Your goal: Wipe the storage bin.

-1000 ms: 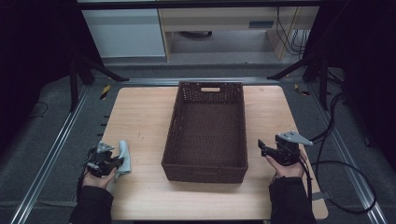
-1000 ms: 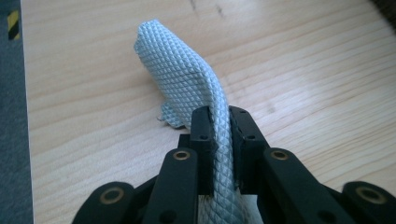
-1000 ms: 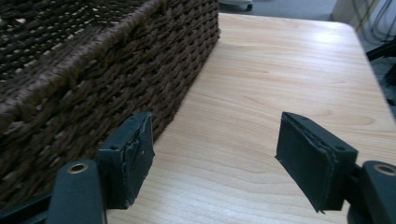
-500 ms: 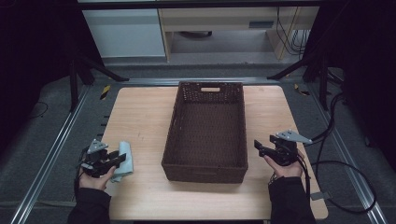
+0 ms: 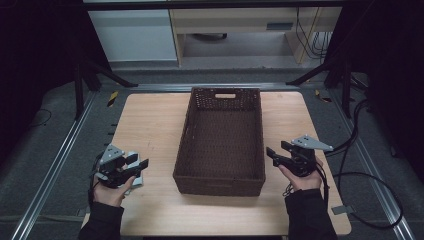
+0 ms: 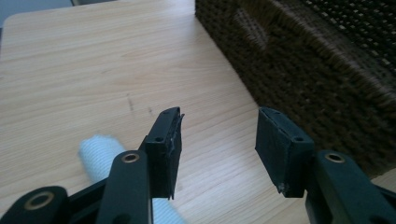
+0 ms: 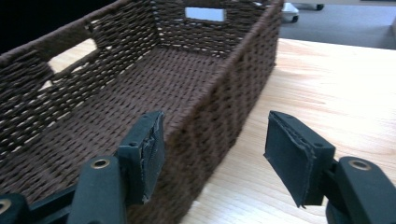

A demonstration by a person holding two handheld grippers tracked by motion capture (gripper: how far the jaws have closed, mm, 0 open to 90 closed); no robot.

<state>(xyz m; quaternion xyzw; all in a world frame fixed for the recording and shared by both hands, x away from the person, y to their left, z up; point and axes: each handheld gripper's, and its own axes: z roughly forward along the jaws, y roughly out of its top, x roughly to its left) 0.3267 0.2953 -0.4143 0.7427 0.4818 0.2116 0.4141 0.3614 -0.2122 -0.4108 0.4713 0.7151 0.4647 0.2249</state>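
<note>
Your left gripper (image 5: 141, 164) hangs above the near left corner of the table (image 5: 150, 115), its jaws having just been opening, with nothing between them now; a second ago they were shut on the rolled white cloth (image 6: 100, 154), which now lies released on the table beneath the gripper, beside the left wall of the wicker basket (image 5: 220, 186) and outside it. Your right gripper (image 5: 270, 154) hovers at the basket's right wall near its near right corner, jaws apart and having just been closing a little, one jaw inside the rim and one outside, pads not yet pressing. Judged from this, the cloth is set down and the basket is next
</note>
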